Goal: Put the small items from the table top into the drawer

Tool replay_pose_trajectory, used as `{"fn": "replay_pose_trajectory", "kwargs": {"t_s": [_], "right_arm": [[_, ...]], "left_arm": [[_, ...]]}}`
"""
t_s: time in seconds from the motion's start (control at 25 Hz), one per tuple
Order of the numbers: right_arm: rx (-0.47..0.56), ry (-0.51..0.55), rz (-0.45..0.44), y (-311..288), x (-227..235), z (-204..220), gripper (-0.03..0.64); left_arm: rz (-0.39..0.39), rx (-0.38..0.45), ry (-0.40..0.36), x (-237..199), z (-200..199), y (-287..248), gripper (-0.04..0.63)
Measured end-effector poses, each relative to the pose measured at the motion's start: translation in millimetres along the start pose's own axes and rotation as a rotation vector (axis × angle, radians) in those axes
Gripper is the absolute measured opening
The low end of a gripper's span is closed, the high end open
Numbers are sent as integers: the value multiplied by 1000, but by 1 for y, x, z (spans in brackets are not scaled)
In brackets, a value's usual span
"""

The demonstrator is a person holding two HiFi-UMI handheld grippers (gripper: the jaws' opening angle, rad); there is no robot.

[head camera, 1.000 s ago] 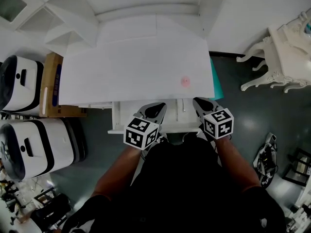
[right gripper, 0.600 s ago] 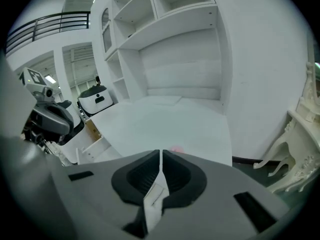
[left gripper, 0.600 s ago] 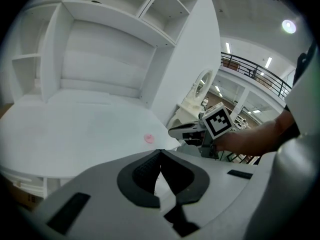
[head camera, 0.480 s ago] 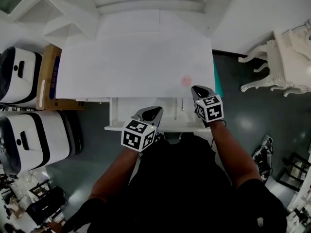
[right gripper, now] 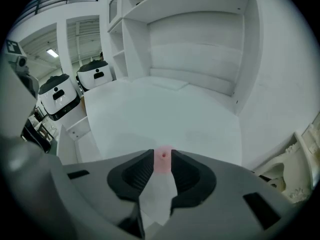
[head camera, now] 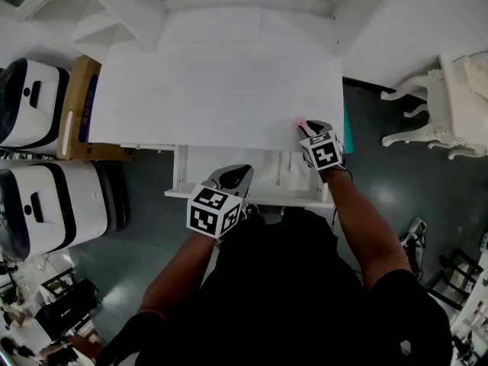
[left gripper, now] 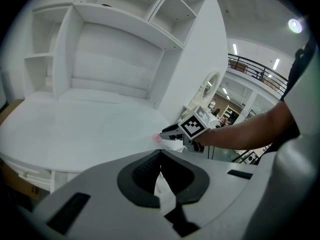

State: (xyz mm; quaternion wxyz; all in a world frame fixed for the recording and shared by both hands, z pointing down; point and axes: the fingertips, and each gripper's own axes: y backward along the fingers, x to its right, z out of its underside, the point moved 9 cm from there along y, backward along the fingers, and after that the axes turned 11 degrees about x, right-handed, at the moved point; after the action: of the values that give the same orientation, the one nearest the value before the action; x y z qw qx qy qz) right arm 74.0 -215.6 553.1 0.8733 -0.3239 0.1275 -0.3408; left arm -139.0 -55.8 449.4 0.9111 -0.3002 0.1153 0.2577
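**Right gripper.** We see the right gripper (head camera: 305, 127) at the front right corner of the white table (head camera: 213, 82). Its jaws are closed on a small pink item (right gripper: 162, 160), which fills the gap between the two pads. The item rests on the table top, close to the front edge. A dark dot marks its upper face.

**Left gripper.** We find the left gripper (left gripper: 160, 159) with its jaws together and nothing between them. It is held low, over the front rim of the open drawer (head camera: 200, 193), well apart from the right gripper.

**Surroundings.** The drawer stands pulled out beneath the table's front edge. A cardboard box (head camera: 78, 109) stands just left of the table. White shelving (left gripper: 120, 39) rises behind the table top.
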Motion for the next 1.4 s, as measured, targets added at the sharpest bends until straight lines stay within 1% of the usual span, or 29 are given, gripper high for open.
{"fn": "replay_pose_trajectory", "kwargs": {"t_s": [0.12,0.28,0.44,0.76,0.88,0.96,1.4], "right_arm": [[-31,15,-3,-10,2,3,98],[-44,28,-17,-23,2,6,98],[-74,22,-20,-26,0,9,98],[-52,-2,-26,-27,3,9,94],[-30,-13,-31,-24,2,4,72],[-18,-18,-37,-22,0,1,69],[58,-38,-49,5,-10,-14,67]], "left_arm": [[-16,0,9,-1,1,3,4],[-36,3,38,-5,5,6,4],[-47,6,53,-7,6,8,3],[-48,10,58,-4,8,8,4],[-48,13,54,-5,7,8,4],[-45,15,52,-5,6,9,5],[-11,20,31,-1,6,7,3]]}}
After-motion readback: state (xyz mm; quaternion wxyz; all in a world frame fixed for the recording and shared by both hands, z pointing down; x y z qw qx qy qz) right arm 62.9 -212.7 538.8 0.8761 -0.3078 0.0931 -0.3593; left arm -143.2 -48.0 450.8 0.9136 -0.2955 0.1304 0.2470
